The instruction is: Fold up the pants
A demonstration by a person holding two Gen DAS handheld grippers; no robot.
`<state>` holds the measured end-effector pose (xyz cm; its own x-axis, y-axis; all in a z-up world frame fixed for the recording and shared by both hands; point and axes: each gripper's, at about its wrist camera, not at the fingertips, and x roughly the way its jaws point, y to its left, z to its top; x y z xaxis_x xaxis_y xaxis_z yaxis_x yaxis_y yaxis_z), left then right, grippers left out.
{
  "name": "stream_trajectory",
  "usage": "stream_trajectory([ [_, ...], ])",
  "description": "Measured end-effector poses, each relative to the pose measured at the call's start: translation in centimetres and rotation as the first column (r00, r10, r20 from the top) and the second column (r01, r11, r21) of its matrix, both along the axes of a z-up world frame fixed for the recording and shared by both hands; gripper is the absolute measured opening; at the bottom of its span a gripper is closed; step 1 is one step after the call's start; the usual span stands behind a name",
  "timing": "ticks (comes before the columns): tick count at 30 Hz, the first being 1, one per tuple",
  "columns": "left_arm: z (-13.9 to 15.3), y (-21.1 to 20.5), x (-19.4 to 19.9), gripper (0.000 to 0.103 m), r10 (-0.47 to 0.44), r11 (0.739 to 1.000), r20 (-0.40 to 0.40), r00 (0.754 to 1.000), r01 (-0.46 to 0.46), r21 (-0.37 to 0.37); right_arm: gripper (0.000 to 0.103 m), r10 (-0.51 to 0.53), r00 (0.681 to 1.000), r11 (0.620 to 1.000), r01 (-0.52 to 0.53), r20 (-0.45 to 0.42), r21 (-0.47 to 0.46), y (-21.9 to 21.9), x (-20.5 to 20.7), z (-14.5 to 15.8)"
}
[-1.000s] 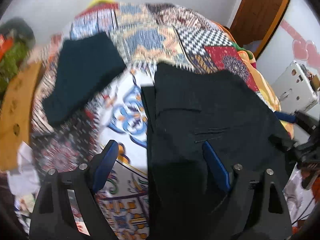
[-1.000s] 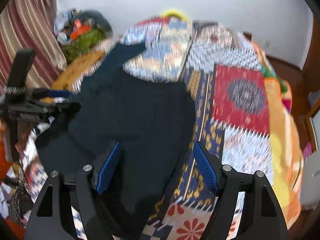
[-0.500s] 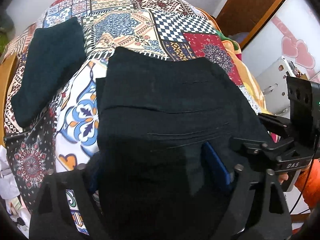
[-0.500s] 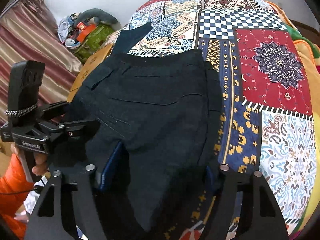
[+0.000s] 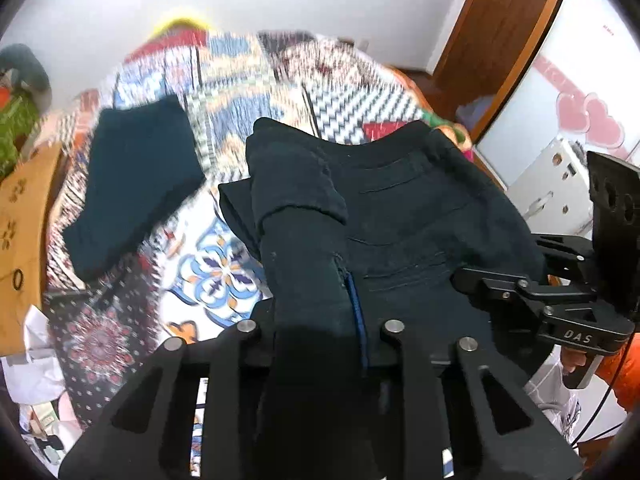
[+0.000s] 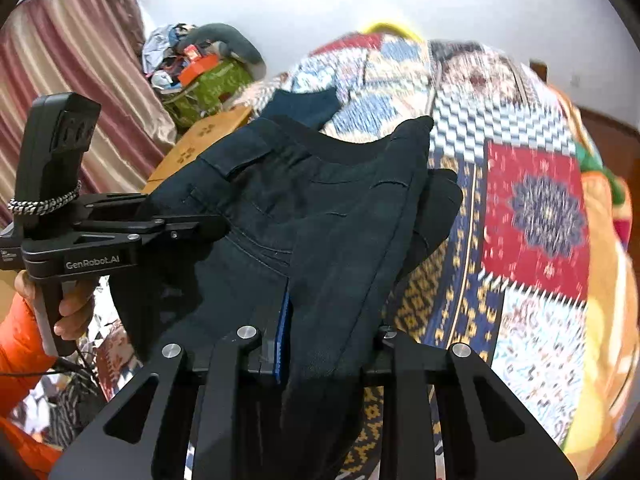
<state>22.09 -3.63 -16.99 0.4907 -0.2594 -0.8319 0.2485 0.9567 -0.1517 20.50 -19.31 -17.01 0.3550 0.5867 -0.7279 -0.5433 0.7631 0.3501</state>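
The black pants [image 5: 408,208] lie across a patchwork quilt [image 5: 224,264], with their near edge lifted off it and bunched. In the left wrist view my left gripper [image 5: 320,320] has its jaws closing on a thick fold of that edge, and one blue pad [image 5: 357,312] shows beside the cloth. My right gripper [image 6: 320,332] grips the other near corner of the pants [image 6: 320,216], its jaws closing too, the cloth pressed against its blue pad [image 6: 284,328]. Each view shows the other gripper: the right gripper [image 5: 560,308] and the left gripper [image 6: 120,240].
A folded dark teal garment [image 5: 132,184] lies on the quilt beyond and left of the pants. A wooden board [image 5: 20,216] and a clutter pile [image 6: 200,72] by a striped curtain [image 6: 60,80] flank the left side. A wooden door [image 5: 500,40] and a white unit [image 5: 552,184] stand right.
Both grippers went from wide open over the pants' near edge to clamped on it. That edge has risen off the quilt with them.
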Motion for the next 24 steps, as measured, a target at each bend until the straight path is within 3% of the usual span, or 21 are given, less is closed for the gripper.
stream_trajectory([
  [6,5.0,2.2,0.0,0.026,0.046,0.999,0.147,0.988,-0.049,0.017,0.021,0.03,0.994,0.999,-0.034,0.107,0.034,2.1,1.3,4.0],
  [14,9.9,7.5,2.3,0.026,0.136,0.988,0.291,0.947,-0.15,0.026,0.021,0.086,0.965,0.993,-0.104,0.249,0.057,7.6,5.0,8.2],
  [17,10.6,10.2,4.2,0.026,0.177,0.98,0.329,0.928,-0.198,0.029,0.021,0.11,0.954,0.99,-0.13,0.278,0.054,9.5,6.5,8.8],
  [24,8.7,15.7,9.0,0.026,0.27,0.956,0.352,0.896,-0.294,0.015,0.021,0.157,0.944,0.984,-0.173,0.289,0.03,16.1,12.0,8.0],
])
